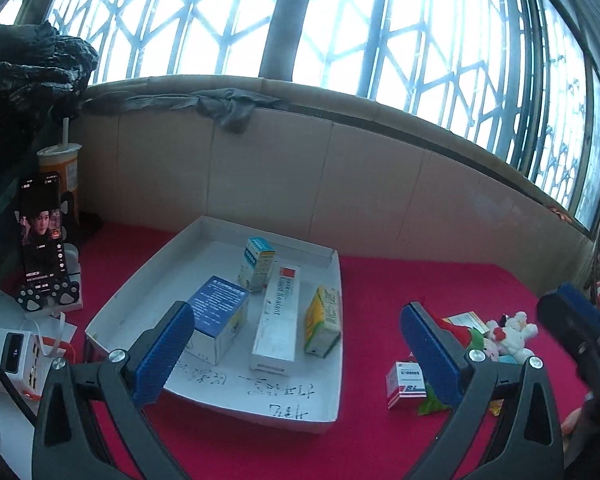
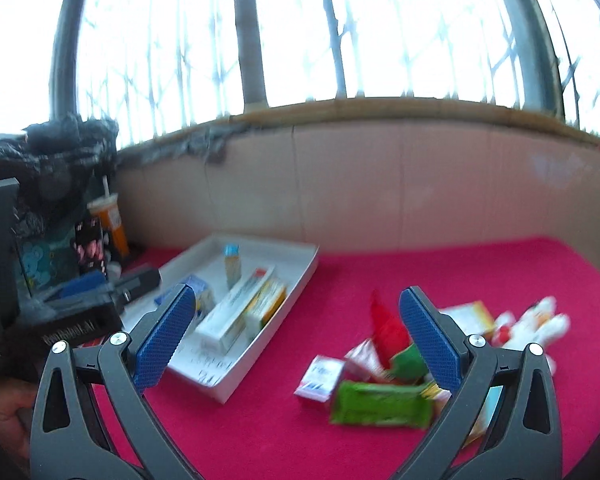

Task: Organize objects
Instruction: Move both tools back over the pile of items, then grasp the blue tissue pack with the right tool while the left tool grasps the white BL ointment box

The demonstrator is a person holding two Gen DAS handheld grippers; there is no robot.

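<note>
A white tray [image 1: 140, 276] on the red cloth holds a blue box [image 1: 220, 304], a small teal-topped box [image 1: 258, 264], a long white sealant box [image 1: 278, 320] and a yellow-green box [image 1: 324, 320]. My left gripper [image 1: 298, 354] hovers open over the tray's near end, with nothing between its pads. To the right of the tray lies a loose pile: a red-white box [image 2: 320, 378], a green packet [image 2: 380, 402], a yellow box [image 2: 472, 316] and a plush toy [image 2: 540, 324]. My right gripper [image 2: 296, 344] stands wide open above the cloth, between tray and pile, holding nothing.
A phone on a paw stand [image 1: 42, 232], a cup with a straw [image 1: 60, 160] and a white power bank [image 1: 16, 356] stand left of the tray. A black bag [image 1: 32, 68] sits at the far left. A cardboard wall [image 1: 340, 184] closes the back, under barred windows.
</note>
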